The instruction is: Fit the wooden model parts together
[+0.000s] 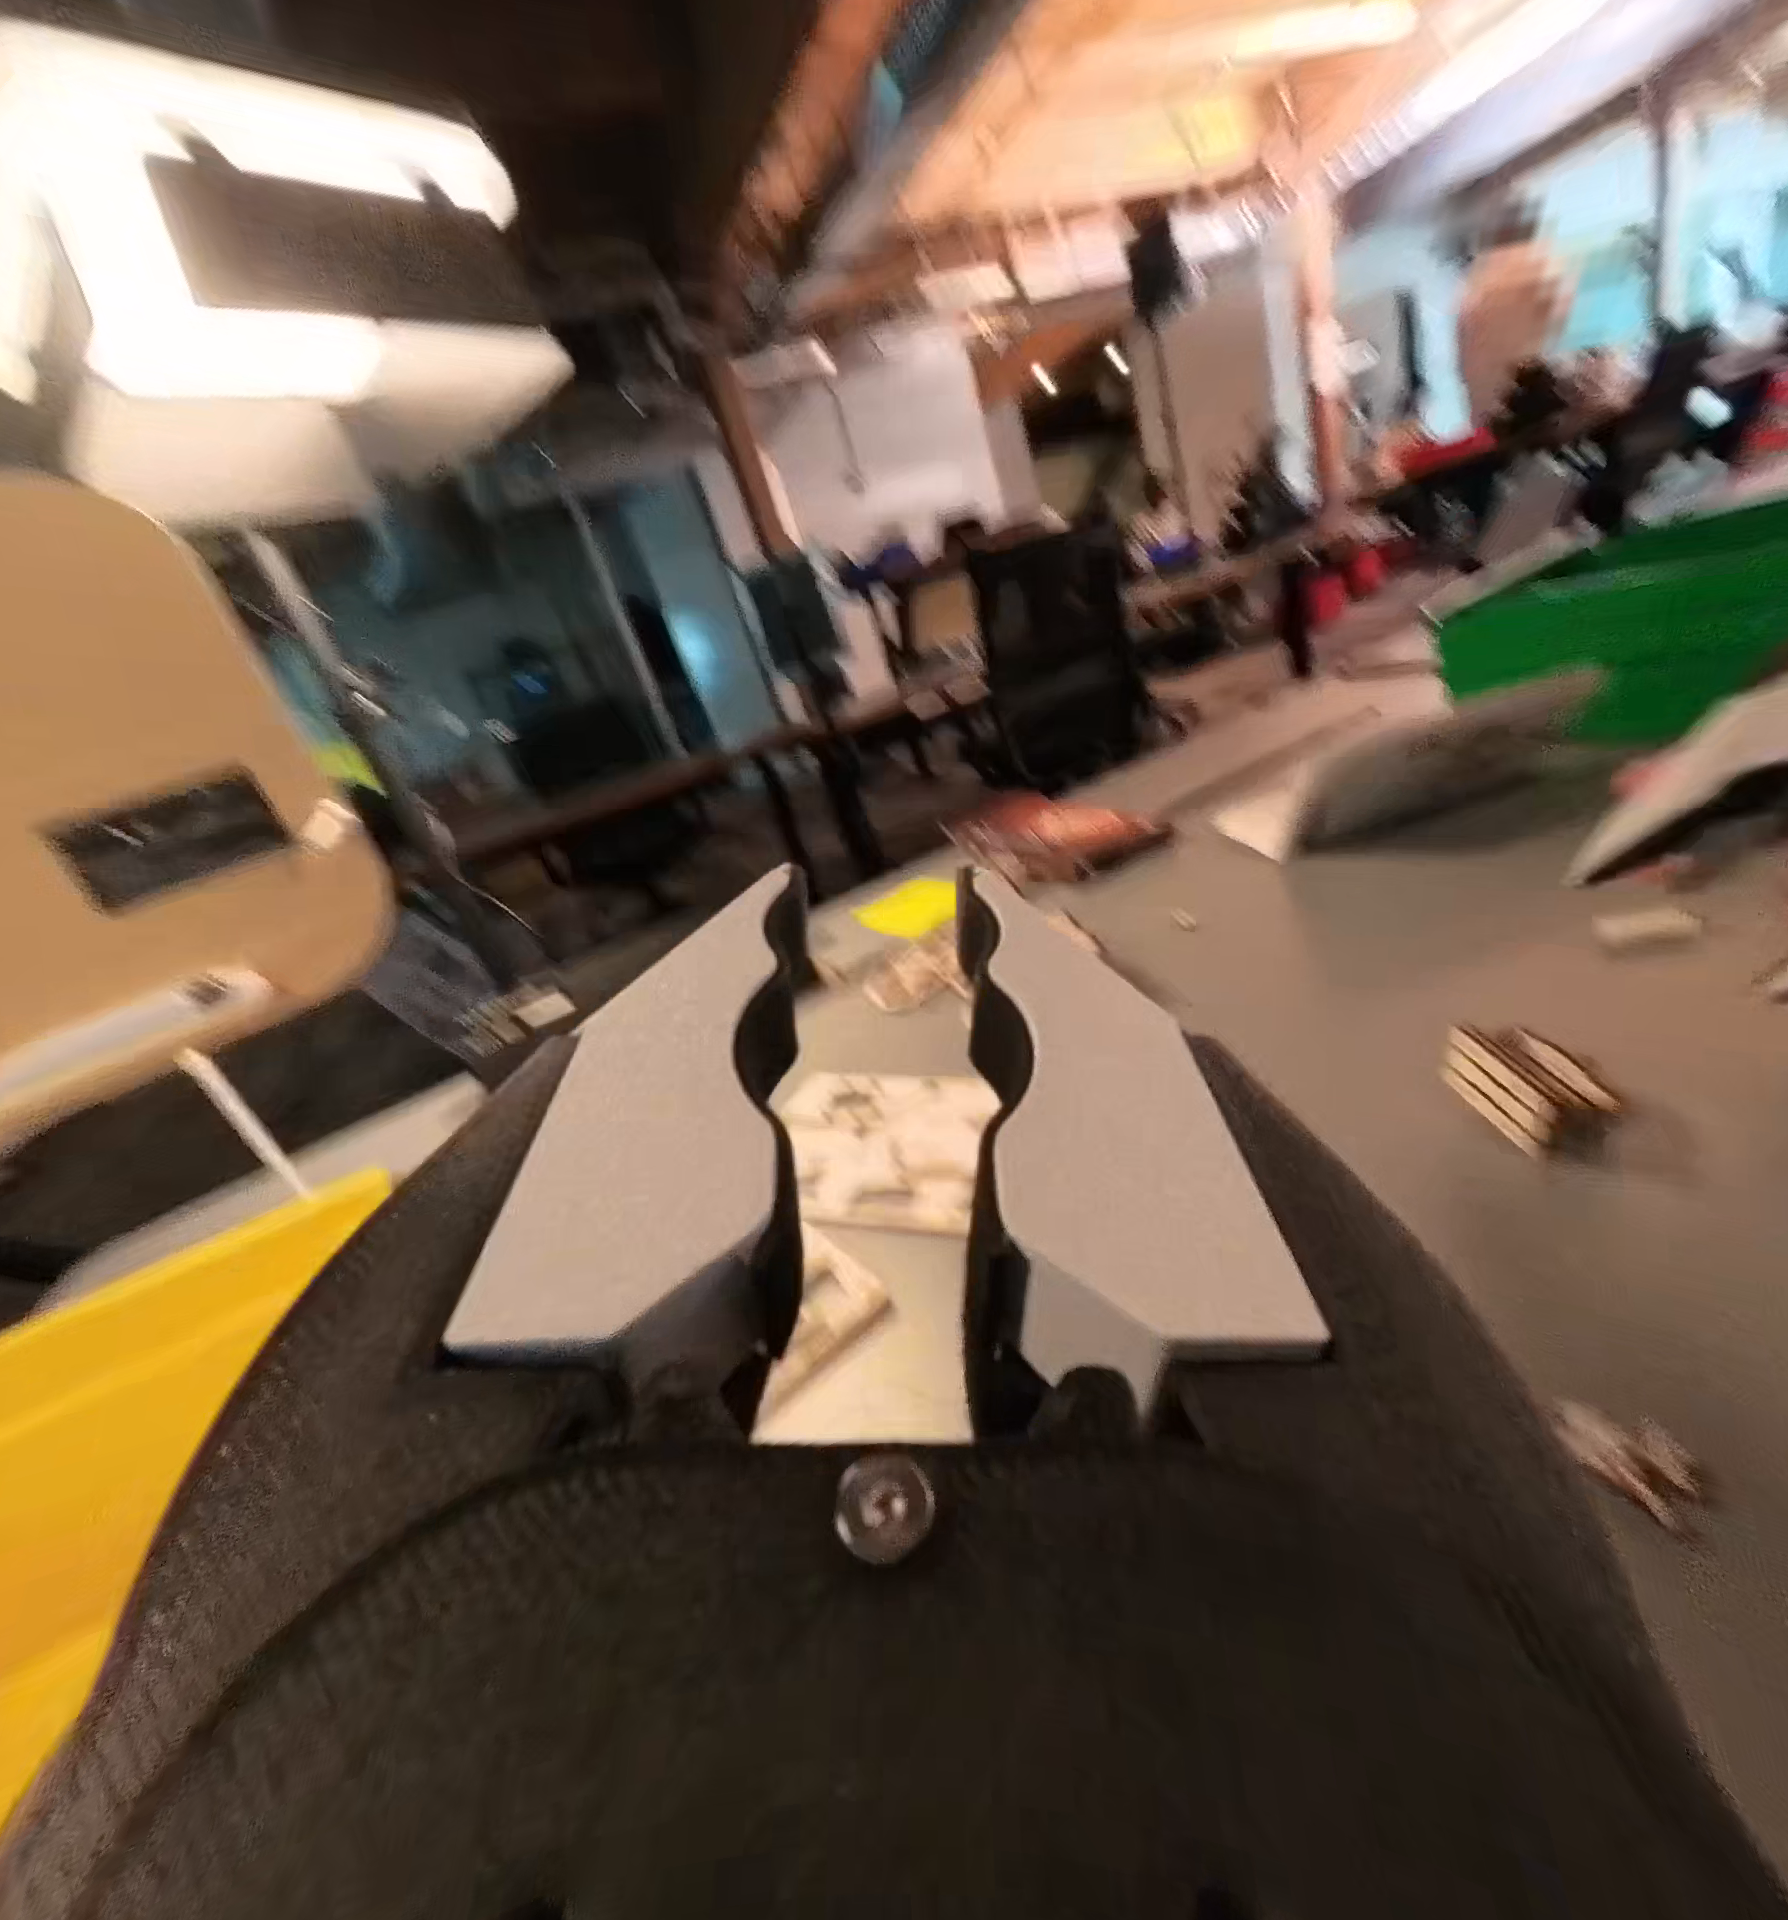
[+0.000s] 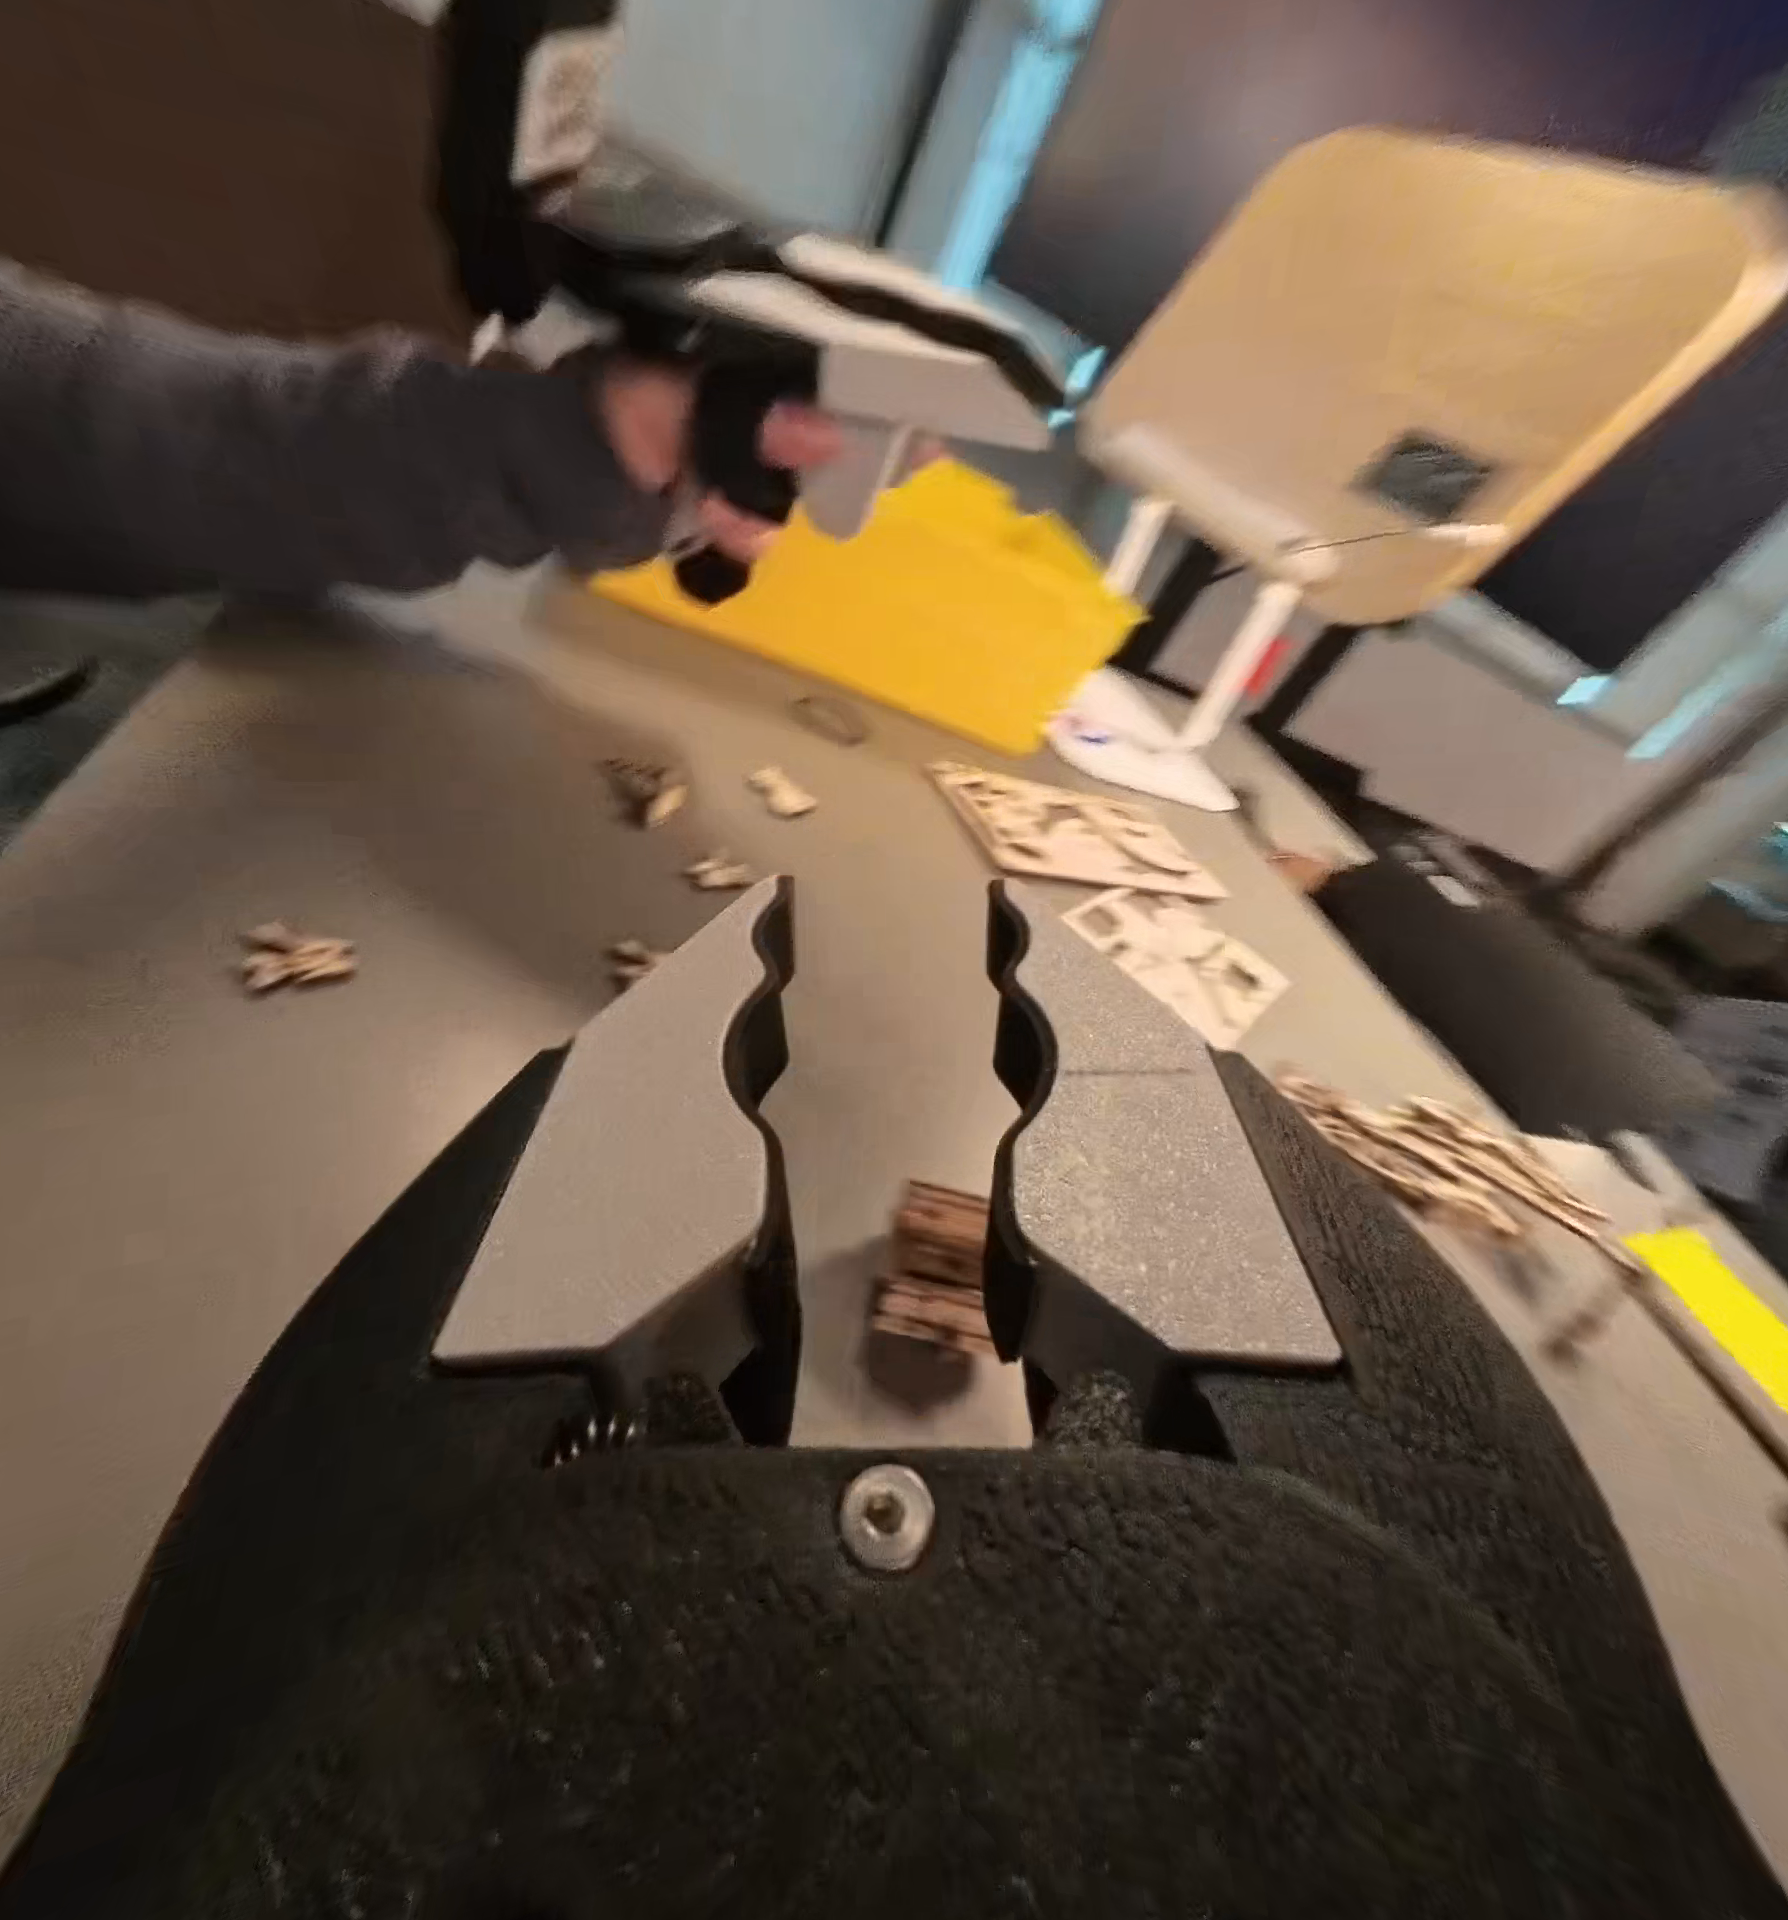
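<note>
Both views are motion-blurred. My left gripper (image 1: 877,883) is open and empty, held above the grey table (image 1: 1337,1039). A cut-out wooden sheet (image 1: 885,1148) lies below, between its fingers. A small stacked wooden block (image 1: 1529,1086) sits to its right. My right gripper (image 2: 890,899) is open and empty above the table (image 2: 350,1039). The same wooden block (image 2: 937,1278) lies under it by the right finger. Small loose wooden parts (image 2: 298,958) are scattered to the left, wooden sheets (image 2: 1072,840) lie ahead on the right. The left gripper (image 2: 869,384) shows far off in a person's hand.
A yellow box (image 2: 921,603) stands at the far end of the table and shows at the left in the left wrist view (image 1: 90,1455). A tan panel on a white stand (image 2: 1441,364) is beside it. A pile of wooden pieces (image 2: 1441,1158) and yellow tape (image 2: 1731,1320) lie at the right. My right fingertips sit around 15 cm from my left ones. The right tips stand about 9 cm off the small stacked wooden block (image 1: 1529,1086).
</note>
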A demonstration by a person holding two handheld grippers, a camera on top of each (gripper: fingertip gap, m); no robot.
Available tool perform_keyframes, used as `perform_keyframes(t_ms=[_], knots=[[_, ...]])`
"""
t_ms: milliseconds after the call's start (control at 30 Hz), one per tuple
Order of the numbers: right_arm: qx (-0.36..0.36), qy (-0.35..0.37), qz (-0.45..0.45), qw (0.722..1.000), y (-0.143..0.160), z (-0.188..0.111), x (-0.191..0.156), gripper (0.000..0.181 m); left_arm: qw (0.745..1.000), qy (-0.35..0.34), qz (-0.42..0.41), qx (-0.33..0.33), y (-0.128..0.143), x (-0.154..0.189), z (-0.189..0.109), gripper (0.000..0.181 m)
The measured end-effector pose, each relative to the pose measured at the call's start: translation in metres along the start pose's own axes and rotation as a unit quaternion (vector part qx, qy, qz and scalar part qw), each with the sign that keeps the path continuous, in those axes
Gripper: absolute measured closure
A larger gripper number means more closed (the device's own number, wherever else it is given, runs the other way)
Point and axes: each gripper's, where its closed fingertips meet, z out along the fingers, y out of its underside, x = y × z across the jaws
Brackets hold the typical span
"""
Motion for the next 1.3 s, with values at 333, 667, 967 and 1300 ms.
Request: perform_keyframes(t_ms=[333,667,967,1300], knots=[[-0.087,-0.150,0.064,0.983,0.013,0.053,-0.060,0.148,0.906,0.142,0.013,-0.398,0.118,0.054,-0.105,0.148],[-0.109,-0.138,0.053,0.983,0.013,0.096,-0.073,0.150,0.889,0.173,-0.067,-0.419,0.128,0.075,-0.105,0.156],[-0.106,-0.093,-0.042,0.989,0.012,0.106,-0.078,0.157,0.884,0.126,-0.095,-0.440,0.135,0.080,-0.099,0.177],[-0.049,0.029,-0.238,0.970,-0.017,0.093,-0.058,0.168,0.952,0.112,-0.176,-0.223,0.075,0.086,-0.073,0.177]])
